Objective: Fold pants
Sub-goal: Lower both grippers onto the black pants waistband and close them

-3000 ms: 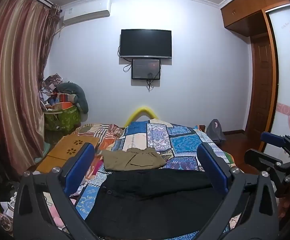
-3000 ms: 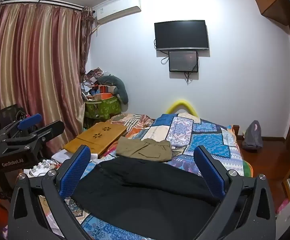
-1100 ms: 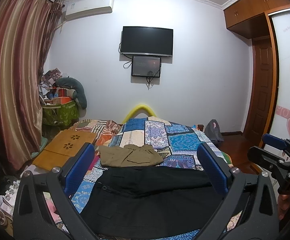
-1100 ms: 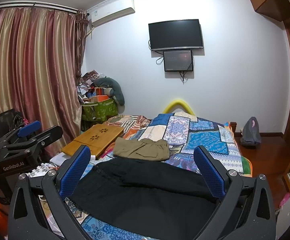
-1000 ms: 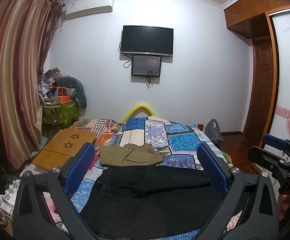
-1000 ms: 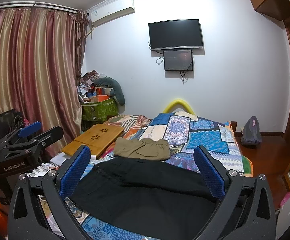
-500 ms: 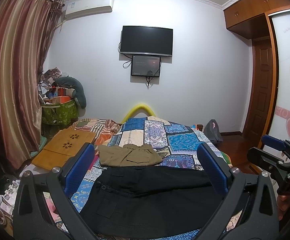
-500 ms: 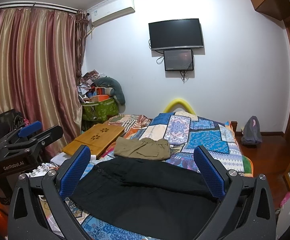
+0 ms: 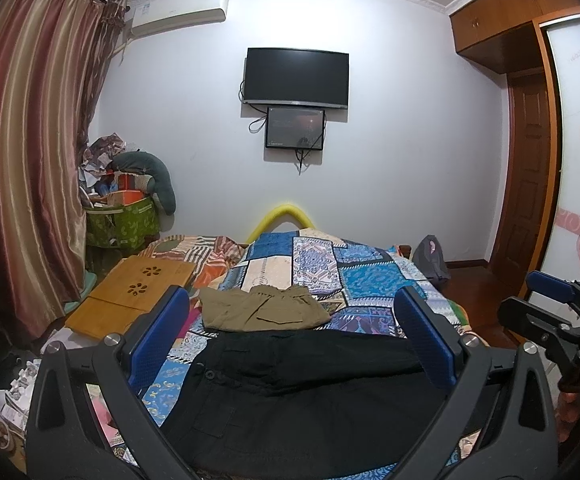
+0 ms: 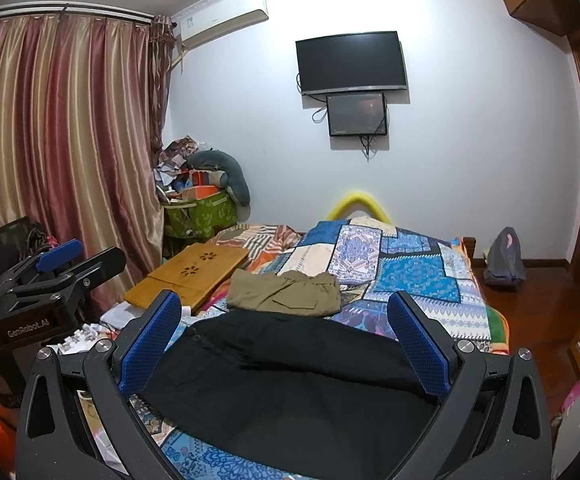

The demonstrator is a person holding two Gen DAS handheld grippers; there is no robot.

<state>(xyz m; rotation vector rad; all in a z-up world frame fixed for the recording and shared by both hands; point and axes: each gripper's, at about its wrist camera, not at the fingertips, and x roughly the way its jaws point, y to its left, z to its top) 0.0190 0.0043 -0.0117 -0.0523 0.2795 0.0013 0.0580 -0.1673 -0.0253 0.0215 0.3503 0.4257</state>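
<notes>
Black pants [image 9: 310, 392] lie spread across the near end of the bed [image 9: 374, 280], waistband and button toward the bed's left edge, the legs running toward its right edge. Not yet folded, by appearance. Folded khaki pants [image 9: 262, 308] sit just beyond them, nearer the middle of the bed.

Left gripper [image 9: 290, 344]: fingers spread wide, holding nothing, hovering over the near edge. Right gripper [image 10: 284, 344]: likewise spread and empty, above the same garment.

Step in hand, as judged: approach for the first grasp. To do it well, each gripper should come down on an outer edge of the black pants, one at the waistband and one toward the leg ends, pinching the cloth only and not the patchwork cover beneath, then lift evenly so the fold lands square and clear of the khaki pants.

View differences: the left wrist view shows the button and a side pocket clearly, plus the right gripper at its right margin. The right wrist view shows the left gripper at its left margin and more of the wooden tray [image 10: 194, 272] near the left edge.
</notes>
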